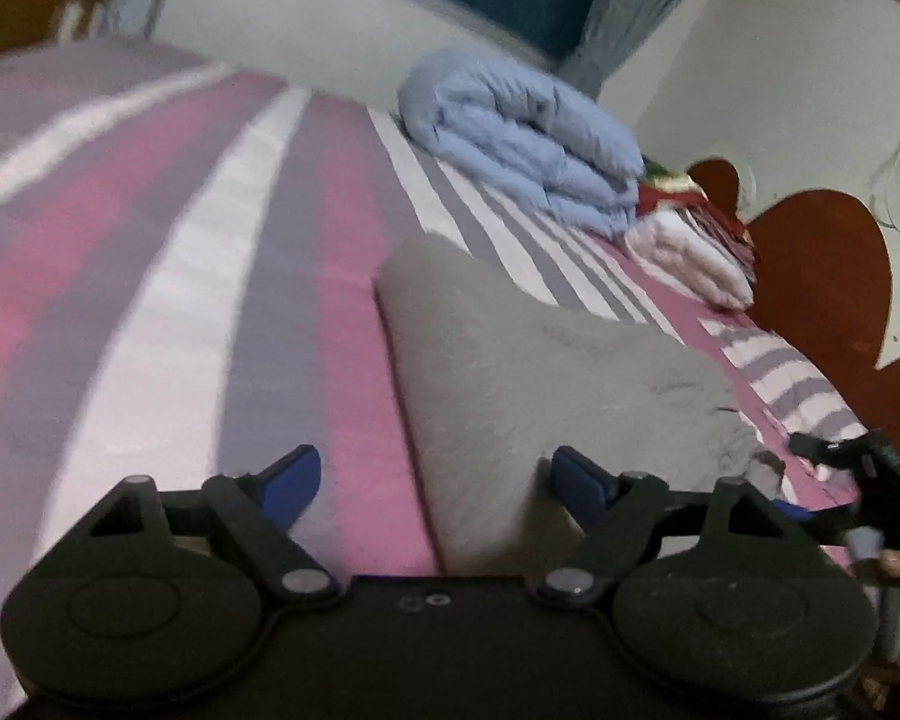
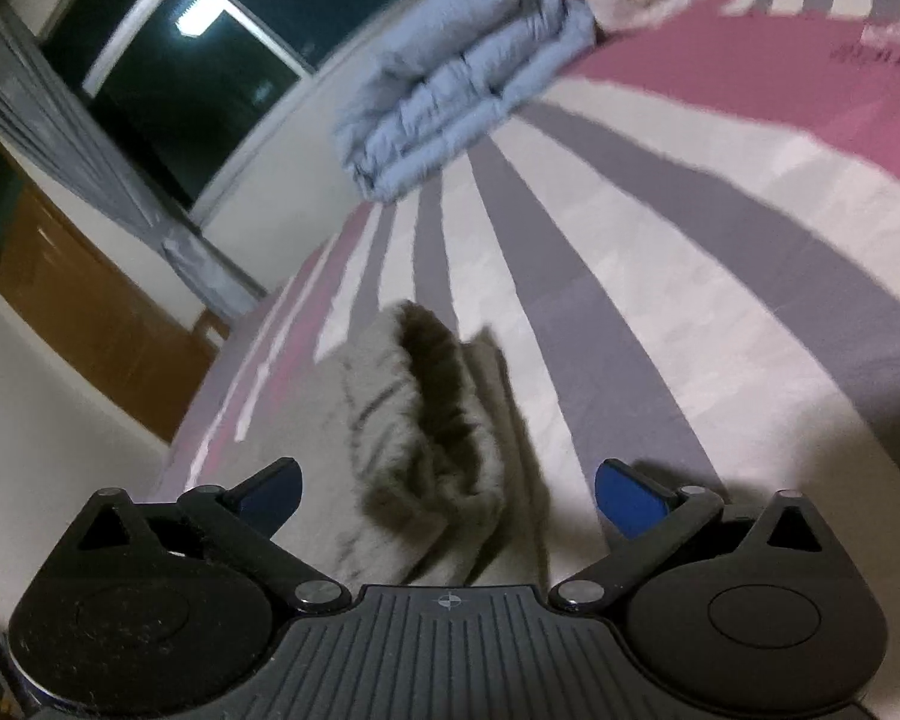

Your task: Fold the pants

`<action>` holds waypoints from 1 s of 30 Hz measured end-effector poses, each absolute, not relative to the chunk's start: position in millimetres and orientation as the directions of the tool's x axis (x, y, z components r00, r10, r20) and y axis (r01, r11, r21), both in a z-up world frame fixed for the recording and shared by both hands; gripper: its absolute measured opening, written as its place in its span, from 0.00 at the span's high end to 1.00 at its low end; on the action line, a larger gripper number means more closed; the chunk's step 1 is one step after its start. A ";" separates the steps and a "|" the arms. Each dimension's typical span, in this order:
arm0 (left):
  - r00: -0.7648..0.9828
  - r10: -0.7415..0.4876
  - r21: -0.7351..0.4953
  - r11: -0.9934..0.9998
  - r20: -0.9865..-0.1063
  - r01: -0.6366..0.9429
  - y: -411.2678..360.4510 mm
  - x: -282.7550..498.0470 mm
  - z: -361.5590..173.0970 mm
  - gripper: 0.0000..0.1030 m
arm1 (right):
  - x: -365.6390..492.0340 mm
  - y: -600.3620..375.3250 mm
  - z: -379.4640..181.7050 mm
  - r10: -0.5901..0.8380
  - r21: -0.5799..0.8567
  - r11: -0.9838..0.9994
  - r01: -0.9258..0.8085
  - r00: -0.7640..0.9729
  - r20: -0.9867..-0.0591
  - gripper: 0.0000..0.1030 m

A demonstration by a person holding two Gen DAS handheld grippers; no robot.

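Observation:
The grey pants (image 1: 546, 378) lie folded on the striped bed; in the right wrist view their open waistband (image 2: 432, 420) faces me. My left gripper (image 1: 438, 483) is open and empty, its blue pads straddling the pants' left edge just above the sheet. My right gripper (image 2: 450, 498) is open and empty, close in front of the waistband. The right gripper also shows at the far right of the left wrist view (image 1: 858, 480).
The bed sheet (image 1: 150, 276) has pink, grey and white stripes. A folded light-blue quilt (image 1: 528, 138) and a white and red folded pile (image 1: 690, 246) lie at the head of the bed by a red-brown headboard (image 1: 822, 276). A window (image 2: 168, 54) and curtains stand behind.

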State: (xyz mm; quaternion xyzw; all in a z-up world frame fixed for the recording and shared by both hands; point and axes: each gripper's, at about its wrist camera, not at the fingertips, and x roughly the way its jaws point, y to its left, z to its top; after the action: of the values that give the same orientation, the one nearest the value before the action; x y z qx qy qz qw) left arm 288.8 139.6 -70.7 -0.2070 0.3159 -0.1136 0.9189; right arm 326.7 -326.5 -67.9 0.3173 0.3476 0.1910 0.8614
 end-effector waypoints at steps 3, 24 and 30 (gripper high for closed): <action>0.728 -0.406 -0.491 0.864 -0.552 0.110 133.3 314.5 -81.9 0.31 | 342.0 -323.9 -80.4 0.584 0.687 0.715 -0.128 0.650 -0.487 0.00; 0.644 -0.674 -0.815 0.564 -0.362 0.132 166.6 369.9 -124.2 0.81 | 387.4 -265.8 -79.6 0.709 0.627 0.695 -0.351 0.477 -0.519 0.43; 0.675 -0.674 -0.805 0.558 -0.301 0.198 176.1 382.5 -88.5 0.82 | 400.7 -251.5 -45.7 0.764 0.639 0.633 -0.437 0.485 -0.425 0.47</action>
State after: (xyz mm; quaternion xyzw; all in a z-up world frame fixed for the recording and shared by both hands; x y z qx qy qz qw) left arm 382.5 176.1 -88.5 -0.3891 0.3055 -0.2633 0.8282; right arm 400.7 -251.5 -45.7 0.2299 0.3559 0.3616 0.8305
